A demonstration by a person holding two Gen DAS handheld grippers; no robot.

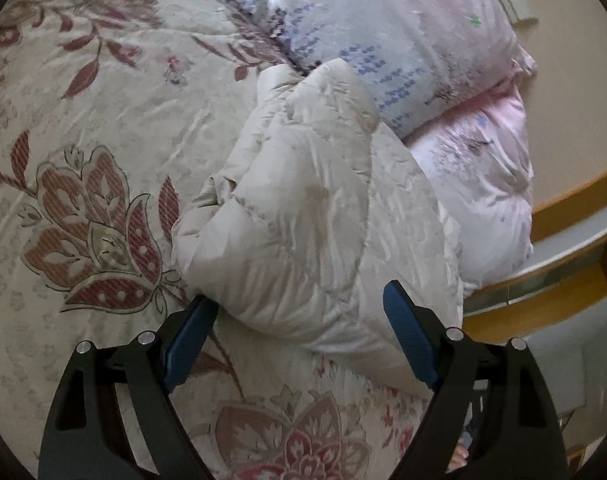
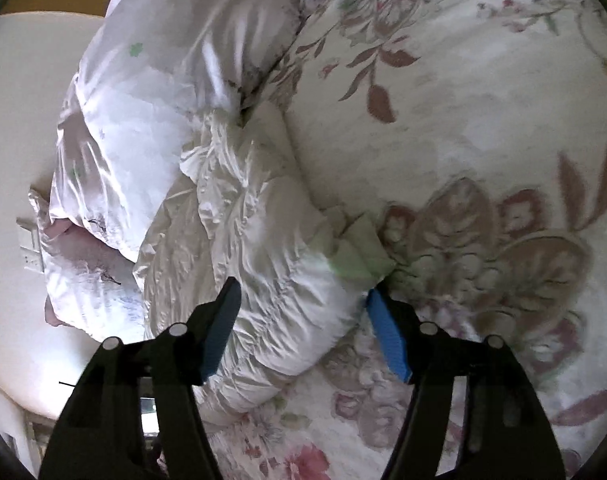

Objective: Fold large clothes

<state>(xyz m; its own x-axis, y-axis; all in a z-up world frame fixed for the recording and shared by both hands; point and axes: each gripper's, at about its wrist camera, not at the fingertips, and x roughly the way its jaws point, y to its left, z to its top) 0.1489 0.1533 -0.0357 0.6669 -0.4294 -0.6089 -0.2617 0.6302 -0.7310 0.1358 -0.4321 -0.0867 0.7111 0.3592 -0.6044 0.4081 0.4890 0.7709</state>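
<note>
A cream puffy down jacket lies bundled in a folded heap on the floral bedspread, its far end against the pillows. My left gripper is open, its blue pads on either side of the jacket's near end, just above it. In the right wrist view the same jacket lies lengthwise. My right gripper is open and straddles its near end; a pale green lining or cuff shows at the jacket's right edge. Neither gripper holds anything.
Two stacked pillows in pale pink-lilac printed covers sit at the bed's head beside the jacket. A cream wall with a socket plate and a wooden bed frame edge lie beyond them. The floral bedspread spreads wide on the other side.
</note>
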